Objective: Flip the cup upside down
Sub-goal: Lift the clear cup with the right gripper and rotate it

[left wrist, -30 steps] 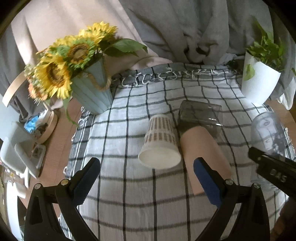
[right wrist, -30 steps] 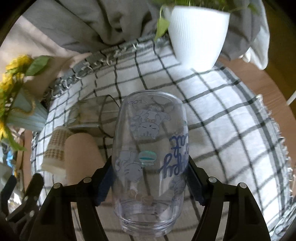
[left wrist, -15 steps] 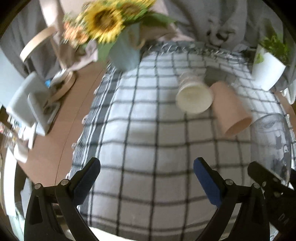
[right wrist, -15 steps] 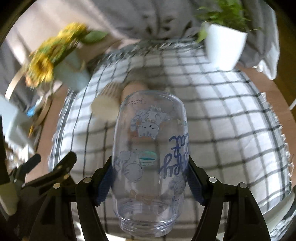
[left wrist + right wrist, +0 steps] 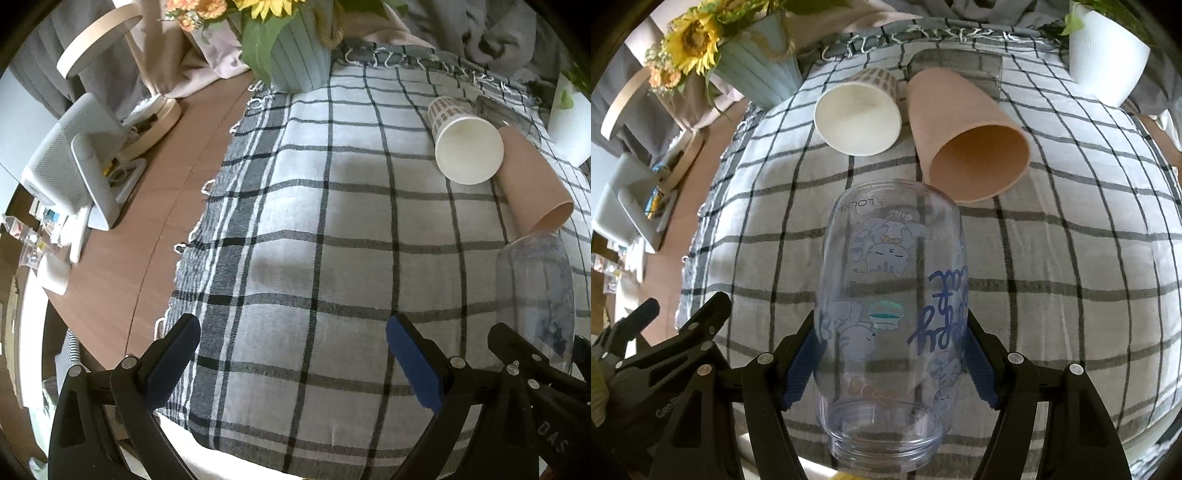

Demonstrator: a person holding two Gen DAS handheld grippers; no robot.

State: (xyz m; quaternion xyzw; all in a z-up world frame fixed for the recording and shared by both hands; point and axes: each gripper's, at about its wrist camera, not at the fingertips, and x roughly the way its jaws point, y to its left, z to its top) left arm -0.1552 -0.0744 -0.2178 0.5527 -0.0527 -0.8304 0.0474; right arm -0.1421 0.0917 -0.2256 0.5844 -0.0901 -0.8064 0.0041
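While the right gripper (image 5: 891,363) clenched its fingers (image 5: 799,360) on the clear printed cup (image 5: 892,317), the cup hung over the checked cloth (image 5: 1052,266), mouth toward the camera. Behind it lay a white paper cup (image 5: 857,118) and a tan cup (image 5: 967,140). The left gripper (image 5: 293,356) stood spread and empty above the cloth-covered bench (image 5: 122,229).

The sunflowers (image 5: 269,5) were cut off by the top edge. The glass box (image 5: 955,68) lay mostly hidden behind the pink cup (image 5: 964,133). The clear cup's (image 5: 890,325) blue lettering was partly unreadable.
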